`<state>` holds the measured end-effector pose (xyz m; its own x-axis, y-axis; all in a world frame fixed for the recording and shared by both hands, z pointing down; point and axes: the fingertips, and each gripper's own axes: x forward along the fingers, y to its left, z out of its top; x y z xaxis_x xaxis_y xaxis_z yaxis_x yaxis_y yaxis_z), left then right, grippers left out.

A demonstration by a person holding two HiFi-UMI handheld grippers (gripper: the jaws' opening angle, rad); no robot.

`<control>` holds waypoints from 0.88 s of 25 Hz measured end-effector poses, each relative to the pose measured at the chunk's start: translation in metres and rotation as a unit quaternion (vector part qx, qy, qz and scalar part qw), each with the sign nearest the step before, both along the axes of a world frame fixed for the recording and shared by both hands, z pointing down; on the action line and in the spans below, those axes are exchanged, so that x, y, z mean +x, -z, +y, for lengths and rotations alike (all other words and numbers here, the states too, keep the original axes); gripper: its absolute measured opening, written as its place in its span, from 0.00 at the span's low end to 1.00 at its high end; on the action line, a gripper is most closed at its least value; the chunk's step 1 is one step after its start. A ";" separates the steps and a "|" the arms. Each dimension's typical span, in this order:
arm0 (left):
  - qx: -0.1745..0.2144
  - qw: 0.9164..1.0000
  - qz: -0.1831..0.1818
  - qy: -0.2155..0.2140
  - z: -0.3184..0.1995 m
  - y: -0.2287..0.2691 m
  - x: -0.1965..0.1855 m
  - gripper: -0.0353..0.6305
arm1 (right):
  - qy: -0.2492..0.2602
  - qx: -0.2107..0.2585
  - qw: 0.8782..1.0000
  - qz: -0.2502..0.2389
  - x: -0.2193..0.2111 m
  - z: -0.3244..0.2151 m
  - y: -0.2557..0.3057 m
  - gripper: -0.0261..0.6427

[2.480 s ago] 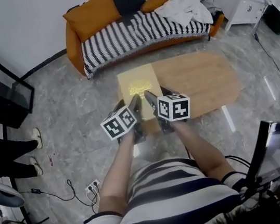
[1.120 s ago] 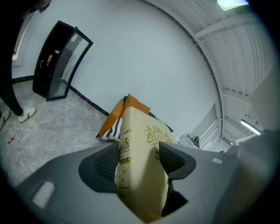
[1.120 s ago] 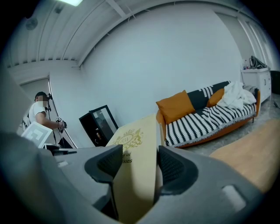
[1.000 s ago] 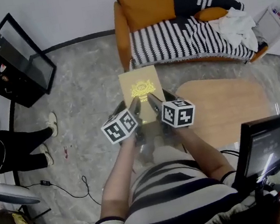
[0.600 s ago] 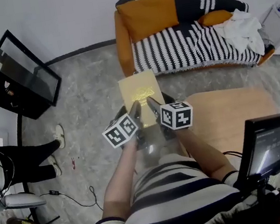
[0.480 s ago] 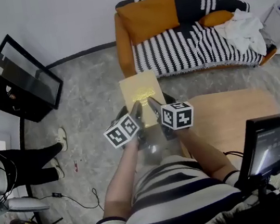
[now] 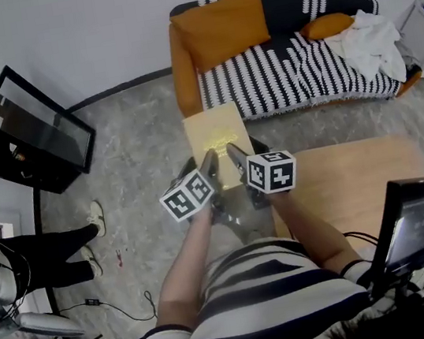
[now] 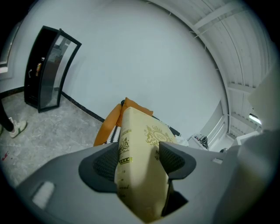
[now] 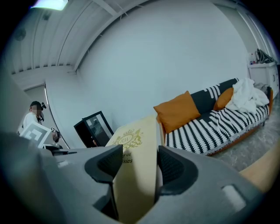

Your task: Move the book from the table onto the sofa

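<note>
A cream book with gold print (image 7: 217,135) is carried in the air over the grey floor, between the wooden table (image 7: 349,179) and the striped sofa (image 7: 291,64). My left gripper (image 7: 210,161) is shut on its near left edge, and the book (image 8: 140,162) fills the gap between the jaws in the left gripper view. My right gripper (image 7: 235,153) is shut on the near right edge, with the book (image 9: 135,170) wedged between its pads in the right gripper view. The sofa (image 9: 210,122) lies ahead to the right there.
An orange cushion (image 7: 220,26) and a white cloth (image 7: 369,29) lie on the sofa. A black glass cabinet (image 7: 27,134) stands at the left wall. A person's legs (image 7: 41,248) show at the left. A monitor (image 7: 412,225) stands at the lower right.
The book, gripped by both grippers, has left the table and been carried over the floor toward the sofa's left end. The table now lies behind and to the right.
</note>
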<state>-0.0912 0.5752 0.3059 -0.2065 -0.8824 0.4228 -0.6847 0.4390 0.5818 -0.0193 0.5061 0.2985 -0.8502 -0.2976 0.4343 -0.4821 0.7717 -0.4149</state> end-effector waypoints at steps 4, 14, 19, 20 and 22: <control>-0.006 1.000 0.002 -0.010 -0.017 -0.006 -0.009 0.49 | -0.016 0.001 1.000 0.007 -0.004 -0.018 -0.004 0.42; -0.001 0.997 0.010 -0.070 -0.091 -0.012 -0.050 0.49 | -0.077 0.002 0.997 0.015 -0.037 -0.082 -0.010 0.41; -0.001 0.995 0.009 -0.097 -0.122 -0.009 -0.081 0.49 | -0.106 0.006 0.994 0.014 -0.062 -0.108 -0.006 0.41; -0.001 0.995 0.008 -0.103 -0.128 -0.009 -0.086 0.49 | -0.112 0.007 0.994 0.013 -0.067 -0.113 -0.006 0.41; -0.002 0.993 0.009 -0.115 -0.140 -0.010 -0.096 0.49 | -0.124 0.008 0.992 0.013 -0.075 -0.122 -0.007 0.41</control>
<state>-0.1874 0.4353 0.3162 0.0086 -0.9037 0.4281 -0.7573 0.2737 0.5930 -0.0946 0.3837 0.3052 -0.7380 -0.5030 0.4498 -0.6688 0.6338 -0.3887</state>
